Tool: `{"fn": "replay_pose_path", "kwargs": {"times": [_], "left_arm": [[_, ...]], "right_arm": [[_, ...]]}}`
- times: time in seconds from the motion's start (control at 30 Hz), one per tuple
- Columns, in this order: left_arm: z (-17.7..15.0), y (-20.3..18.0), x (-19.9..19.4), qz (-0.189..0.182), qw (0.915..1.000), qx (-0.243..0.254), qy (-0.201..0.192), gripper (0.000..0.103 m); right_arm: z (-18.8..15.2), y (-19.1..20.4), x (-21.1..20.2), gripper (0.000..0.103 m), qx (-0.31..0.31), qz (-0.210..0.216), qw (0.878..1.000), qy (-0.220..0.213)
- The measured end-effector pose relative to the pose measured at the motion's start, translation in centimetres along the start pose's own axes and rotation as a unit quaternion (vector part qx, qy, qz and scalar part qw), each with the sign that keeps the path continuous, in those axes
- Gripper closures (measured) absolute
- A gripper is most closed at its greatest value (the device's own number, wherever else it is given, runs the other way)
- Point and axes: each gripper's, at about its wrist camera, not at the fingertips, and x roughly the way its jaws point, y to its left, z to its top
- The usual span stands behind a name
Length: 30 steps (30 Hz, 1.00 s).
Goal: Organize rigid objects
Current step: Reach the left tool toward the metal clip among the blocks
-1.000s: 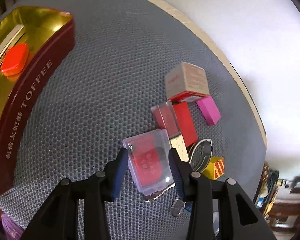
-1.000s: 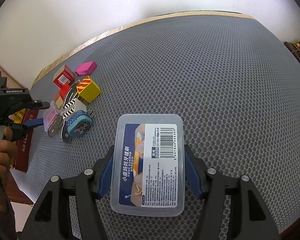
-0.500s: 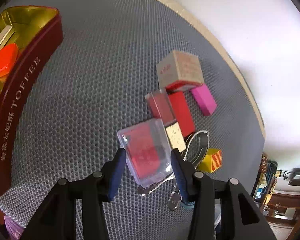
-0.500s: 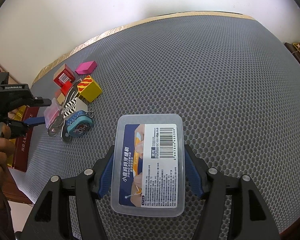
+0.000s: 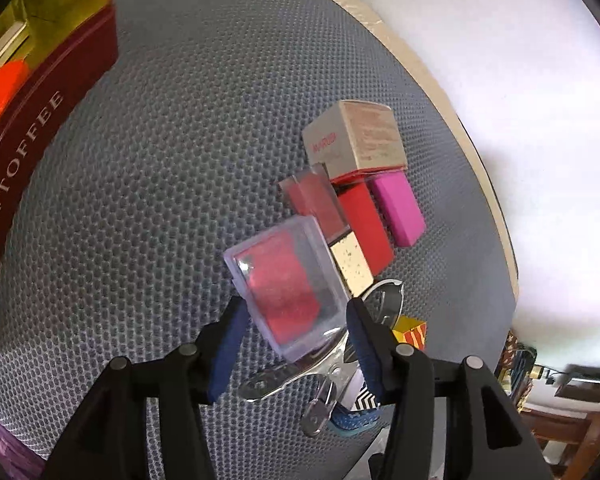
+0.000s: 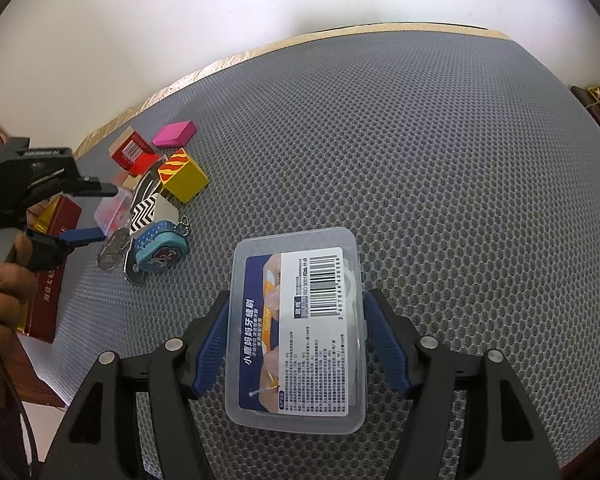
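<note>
The left gripper (image 5: 296, 344) is letting go: its jaws have just been opening, and the clear case (image 5: 286, 286) with red contents is sitting loose between them, on the pile. The right gripper (image 6: 296, 344) is straddling the floss box (image 6: 300, 332), jaws apart. The toffee tin (image 5: 40, 120) is holding an orange piece (image 5: 0, 88).

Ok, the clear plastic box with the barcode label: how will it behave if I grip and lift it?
Probably stiff and light: the clear plastic box looks like thin moulded plastic. Its smooth, glossy sides may slip in a loose pinch. It lies flat and low on the mesh mat, so it should not roll or tip.
</note>
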Motion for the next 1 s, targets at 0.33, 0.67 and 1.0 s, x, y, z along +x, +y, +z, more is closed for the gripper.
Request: {"fn": "replay_pose_path", "kwargs": {"times": [0.33, 0.67, 1.0], "left_arm": [[1.0, -1.5, 1.6, 0.001, 0.9994, 0.023, -0.024, 0.044], [-3.8, -6.7, 1.0, 0.007, 0.9704, 0.241, 0.010, 0.045], [-4.3, -7.6, 5.5, 0.056, 0.9549, 0.285, 0.060, 0.044]], "right_arm": [[-0.1, 0.3, 0.1, 0.036, 0.000, 0.002, 1.000, 0.002], [-0.2, 0.7, 0.4, 0.034, -0.002, 0.000, 1.000, 0.001], [0.0, 0.0, 0.0, 0.034, 0.002, 0.006, 1.000, 0.003]]}}
